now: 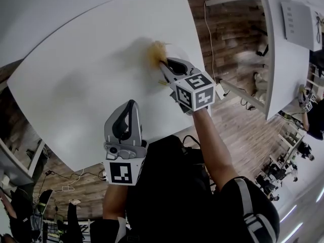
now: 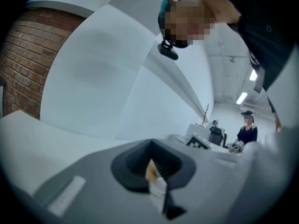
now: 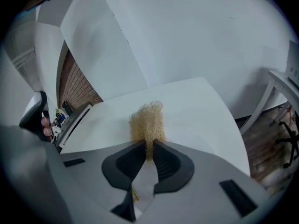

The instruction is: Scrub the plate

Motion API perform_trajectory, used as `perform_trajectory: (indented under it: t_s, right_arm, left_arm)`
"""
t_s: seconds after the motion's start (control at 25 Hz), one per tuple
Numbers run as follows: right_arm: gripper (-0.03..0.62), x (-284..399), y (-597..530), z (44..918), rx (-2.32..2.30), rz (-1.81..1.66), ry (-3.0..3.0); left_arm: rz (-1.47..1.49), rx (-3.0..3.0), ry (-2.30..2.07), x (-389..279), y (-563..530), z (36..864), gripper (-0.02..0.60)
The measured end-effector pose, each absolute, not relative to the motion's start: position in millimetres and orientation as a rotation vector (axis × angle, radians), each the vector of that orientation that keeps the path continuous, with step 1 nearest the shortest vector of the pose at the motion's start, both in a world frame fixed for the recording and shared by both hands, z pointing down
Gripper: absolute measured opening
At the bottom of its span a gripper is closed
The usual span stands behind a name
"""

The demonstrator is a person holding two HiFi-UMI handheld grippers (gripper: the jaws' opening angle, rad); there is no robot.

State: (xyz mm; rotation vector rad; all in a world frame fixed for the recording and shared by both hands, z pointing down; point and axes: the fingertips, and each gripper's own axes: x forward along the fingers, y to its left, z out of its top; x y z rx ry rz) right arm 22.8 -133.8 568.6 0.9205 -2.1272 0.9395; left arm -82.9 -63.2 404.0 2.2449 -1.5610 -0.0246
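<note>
The left gripper (image 1: 131,105) and right gripper (image 1: 163,64) are grey shells with black ribbed pads. Each bears a white cube with black square markers — left cube (image 1: 124,172) at 6 o'clock of its jaws, right cube (image 1: 196,91) at 4. Black top (image 1: 167,186), pale-banded right sleeve (image 1: 248,206).
</note>
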Motion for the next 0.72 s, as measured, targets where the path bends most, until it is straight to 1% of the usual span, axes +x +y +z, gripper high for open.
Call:
perform_trajectory:
  t_s: [0.72]
  right_arm:
    - [0.044, 88.2, -138.3, 568.6, 1.091, 0.961, -2.048]
  left_arm:
    - [-0.029, 2.274, -1.529, -68.6, -59.7, 398.8, 0.003]
